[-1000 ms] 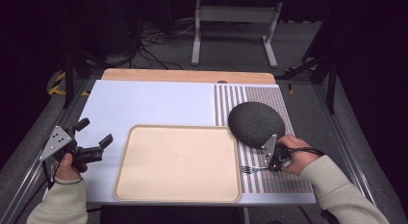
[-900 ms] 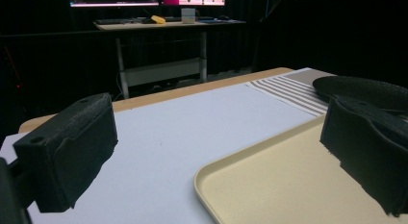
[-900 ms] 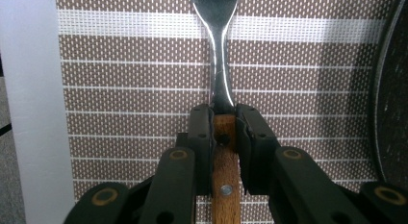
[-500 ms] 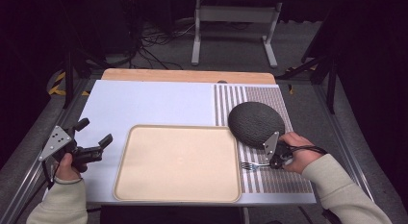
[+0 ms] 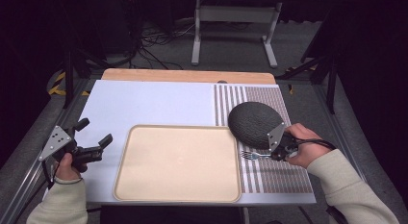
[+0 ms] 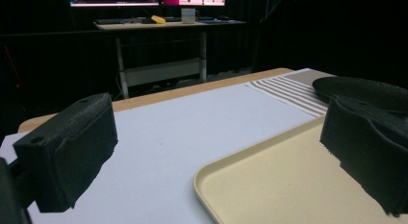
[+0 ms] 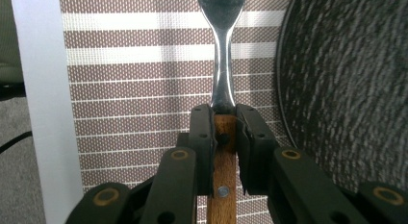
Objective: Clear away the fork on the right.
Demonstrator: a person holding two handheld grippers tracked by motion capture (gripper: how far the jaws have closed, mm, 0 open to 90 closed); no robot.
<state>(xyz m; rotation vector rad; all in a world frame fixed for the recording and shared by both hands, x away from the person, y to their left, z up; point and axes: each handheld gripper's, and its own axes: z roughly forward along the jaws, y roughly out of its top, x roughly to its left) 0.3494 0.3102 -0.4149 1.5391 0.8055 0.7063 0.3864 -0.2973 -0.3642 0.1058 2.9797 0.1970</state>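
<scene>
My right gripper [image 5: 274, 154] is shut on a fork [image 7: 222, 65] by its wooden handle, with the steel neck and head sticking out ahead. In the high view the fork [image 5: 251, 155] hangs just over the striped placemat [image 5: 269, 178], tines pointing left toward the beige tray [image 5: 178, 161]. A dark speckled plate [image 5: 255, 123] sits right beside the gripper; the plate [image 7: 346, 89] also shows in the right gripper view. At the table's left edge my left gripper [image 5: 91, 140] stands open with nothing between its pads [image 6: 72, 147], facing the tray [image 6: 288, 185].
A white mat [image 5: 144, 108] covers the table's left and middle, with a wooden strip [image 5: 187, 76] along the far edge. Beyond the table stand a metal frame [image 5: 235, 22] and cables on the floor. A desk with screens [image 6: 159, 22] is in the left gripper view.
The right gripper has lifted the fork slightly off the striped placemat. The left gripper has stayed where it was.
</scene>
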